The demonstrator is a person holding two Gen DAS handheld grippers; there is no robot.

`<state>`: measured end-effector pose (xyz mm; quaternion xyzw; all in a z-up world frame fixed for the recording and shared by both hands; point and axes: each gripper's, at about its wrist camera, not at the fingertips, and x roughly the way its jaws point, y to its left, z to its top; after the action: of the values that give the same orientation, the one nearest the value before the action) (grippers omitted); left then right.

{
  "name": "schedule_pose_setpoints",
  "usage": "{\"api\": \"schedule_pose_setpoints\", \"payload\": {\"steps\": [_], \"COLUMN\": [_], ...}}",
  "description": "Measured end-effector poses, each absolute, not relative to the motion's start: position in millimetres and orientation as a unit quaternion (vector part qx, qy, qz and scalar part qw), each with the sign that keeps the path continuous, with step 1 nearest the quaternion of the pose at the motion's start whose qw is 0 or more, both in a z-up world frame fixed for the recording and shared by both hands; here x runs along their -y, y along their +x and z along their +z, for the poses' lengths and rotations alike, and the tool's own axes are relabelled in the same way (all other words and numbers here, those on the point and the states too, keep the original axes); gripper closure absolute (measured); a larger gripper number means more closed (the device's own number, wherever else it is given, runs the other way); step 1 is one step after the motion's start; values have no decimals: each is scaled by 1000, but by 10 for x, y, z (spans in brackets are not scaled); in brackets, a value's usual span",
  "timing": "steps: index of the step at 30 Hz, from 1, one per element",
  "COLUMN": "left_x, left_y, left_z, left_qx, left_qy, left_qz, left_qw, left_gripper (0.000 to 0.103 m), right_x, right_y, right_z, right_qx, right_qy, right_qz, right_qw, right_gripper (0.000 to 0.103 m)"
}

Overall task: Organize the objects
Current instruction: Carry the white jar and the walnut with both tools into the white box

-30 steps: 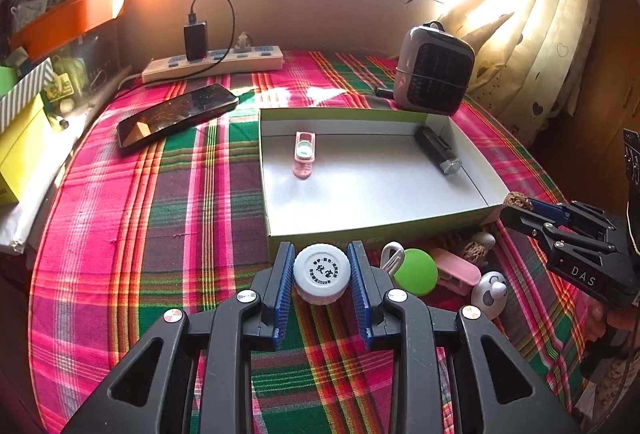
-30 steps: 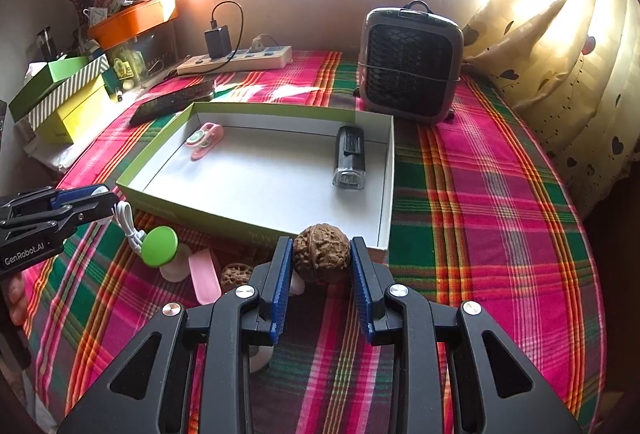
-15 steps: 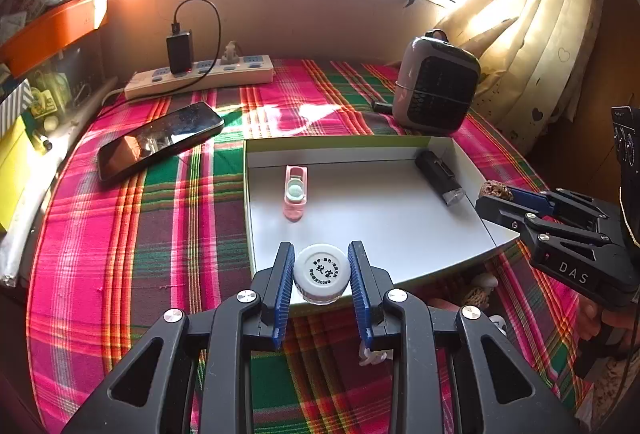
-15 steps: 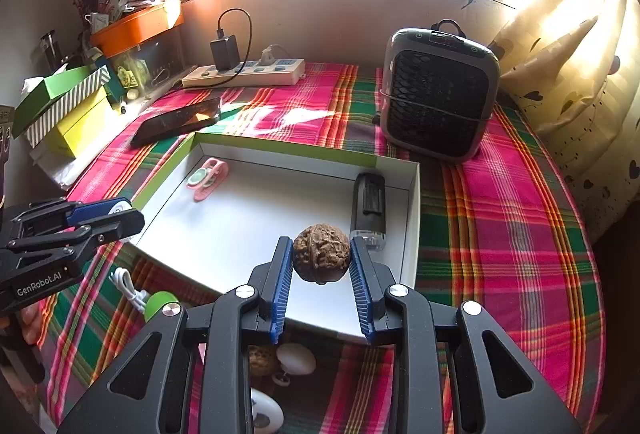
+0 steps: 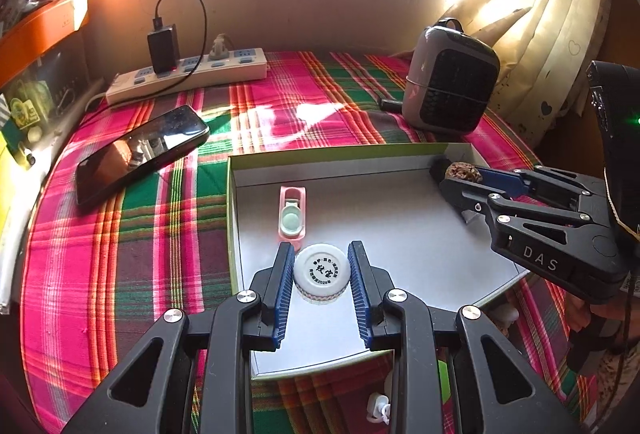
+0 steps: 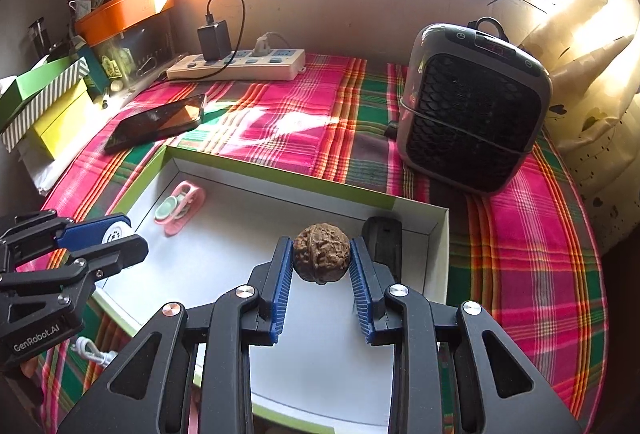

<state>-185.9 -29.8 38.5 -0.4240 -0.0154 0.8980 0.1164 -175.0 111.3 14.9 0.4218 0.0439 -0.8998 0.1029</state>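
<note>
My left gripper is shut on a white bottle cap with black print, held above the near left part of the green-edged white tray. My right gripper is shut on a brown walnut, over the tray toward its right side; the right gripper also shows at the right of the left wrist view, walnut between its blue pads. A pink clip lies inside the tray at the left. A black cylinder lies by the tray's right wall, partly hidden.
A black phone lies left of the tray on the plaid cloth. A white power strip with a charger runs along the back wall. A grey heater stands at the back right. Boxes are stacked at the left. Small items lie before the tray.
Both grippers have moved forward from the tray's near edge to over its white floor, still carrying the cap and the walnut. The loose items in front have slid mostly out of view.
</note>
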Motion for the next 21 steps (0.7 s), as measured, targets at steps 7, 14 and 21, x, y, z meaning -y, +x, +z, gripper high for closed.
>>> {"api": "schedule_pose_setpoints", "payload": {"steps": [7, 14, 21], "left_x": [284, 261, 212], "left_y": [-1948, -2005, -2017], "left_z": [271, 188, 151], "left_qx": [6, -3, -13], "left_qy": [-433, -440, -441], "left_qz": [895, 892, 891], "left_qw": [108, 106, 110], "left_gripper": [78, 78, 78], "right_x": [-1091, -1061, -1037], "right_y": [-1946, -2049, -2089], "right_z": [77, -1, -43], "right_qx": [-52, -54, -58], "right_qy": [431, 441, 447], "right_qz": [-895, -890, -887], "right_qw": [103, 103, 102], "right_gripper": [73, 73, 73]}}
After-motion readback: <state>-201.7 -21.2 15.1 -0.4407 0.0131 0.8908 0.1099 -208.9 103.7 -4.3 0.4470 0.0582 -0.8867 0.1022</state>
